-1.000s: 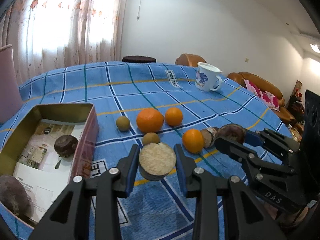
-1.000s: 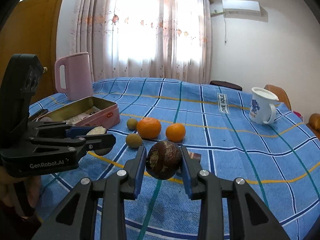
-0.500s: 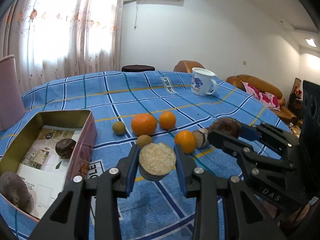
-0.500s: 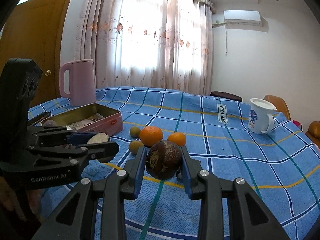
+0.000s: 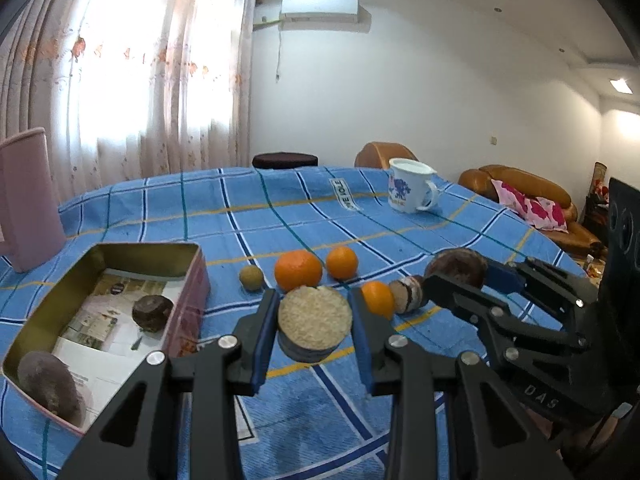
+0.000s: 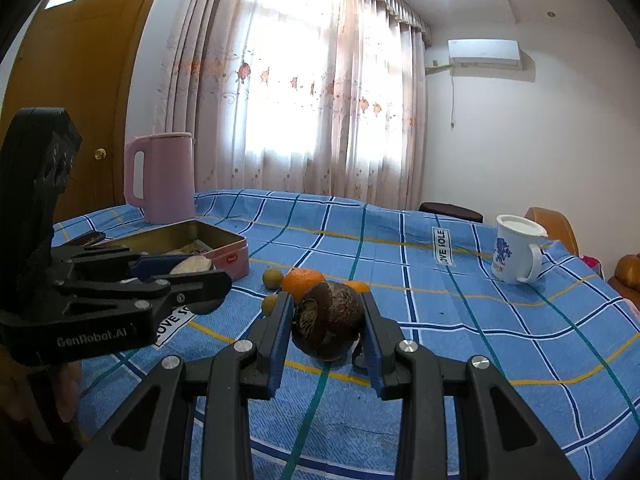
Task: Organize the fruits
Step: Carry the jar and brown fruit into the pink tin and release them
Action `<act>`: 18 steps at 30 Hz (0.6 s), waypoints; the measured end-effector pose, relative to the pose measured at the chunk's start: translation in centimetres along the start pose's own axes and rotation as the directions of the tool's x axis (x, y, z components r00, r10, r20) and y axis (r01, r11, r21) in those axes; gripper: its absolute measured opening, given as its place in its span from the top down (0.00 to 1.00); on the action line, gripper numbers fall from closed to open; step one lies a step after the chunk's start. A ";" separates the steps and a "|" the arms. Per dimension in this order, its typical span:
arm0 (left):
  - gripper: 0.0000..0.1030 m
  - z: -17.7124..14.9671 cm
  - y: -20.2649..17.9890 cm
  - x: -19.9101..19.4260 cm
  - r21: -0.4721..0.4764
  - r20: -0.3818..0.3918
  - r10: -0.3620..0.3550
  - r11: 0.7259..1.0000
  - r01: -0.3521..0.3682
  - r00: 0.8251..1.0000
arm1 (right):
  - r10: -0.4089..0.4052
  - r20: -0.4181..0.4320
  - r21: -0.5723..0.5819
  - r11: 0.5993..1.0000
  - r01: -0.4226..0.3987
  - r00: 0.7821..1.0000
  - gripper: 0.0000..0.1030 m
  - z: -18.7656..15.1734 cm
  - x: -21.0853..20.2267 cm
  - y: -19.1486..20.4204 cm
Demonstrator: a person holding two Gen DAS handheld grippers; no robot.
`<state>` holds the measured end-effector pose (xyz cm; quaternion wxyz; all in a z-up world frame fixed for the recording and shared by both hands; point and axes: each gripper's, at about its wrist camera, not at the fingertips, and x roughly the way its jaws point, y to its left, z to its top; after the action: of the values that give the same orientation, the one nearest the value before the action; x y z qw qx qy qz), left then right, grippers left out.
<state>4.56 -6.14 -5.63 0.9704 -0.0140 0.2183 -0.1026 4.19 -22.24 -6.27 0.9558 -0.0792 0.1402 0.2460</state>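
A halved dark fruit point(image 5: 315, 322), its cut face pale and grainy above a thick brown-black rind, sits pinched between the blue pads of the left gripper point(image 5: 315, 326), lifted clear of the tablecloth point(image 5: 280, 216). The right gripper point(image 6: 326, 326) is clamped on a whole round fruit point(image 6: 328, 320) with a rough, mottled brown shell, also off the cloth. Both appear to be in the carrying step, with the open pink tin point(image 5: 196, 280) to the left as the likely destination; its brassy interior is lined with printed paper and already holds two dark fruits point(image 5: 152, 312). The next move probably calls for swinging the left load over the tin's rim and lowering it into the free middle space before letting go, with the right one to follow. On the cloth beyond, near one another, lie three smooth oranges point(image 5: 298, 270), a small dull-green round fruit point(image 5: 251, 278) and another cut dark piece point(image 5: 408, 294). A white enamel mug point(image 5: 410, 190) and a pink kettle point(image 6: 162, 176) stand well apart.
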 end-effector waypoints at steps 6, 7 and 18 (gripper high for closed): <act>0.65 0.5 0.1 -0.8 0.006 0.042 0.023 1.000 -0.023 0.999 | 0.001 0.031 -0.011 1.000 -0.001 1.000 0.66 0.0 -0.6 0.2; 0.65 0.5 0.1 -1.0 0.008 0.049 0.029 1.000 -0.029 0.998 | 0.003 0.035 -0.014 1.000 -0.003 0.999 0.66 0.0 -0.6 0.2; 0.65 2.1 4.1 -2.8 -0.059 0.090 0.100 0.994 -0.095 0.991 | 0.083 0.010 -0.073 0.994 -0.082 0.997 0.66 2.0 0.6 2.9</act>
<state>3.74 -1.62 -2.83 0.9826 -0.0345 0.1759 -0.0482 3.73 -19.01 -4.80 0.9422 -0.1066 0.1283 0.2906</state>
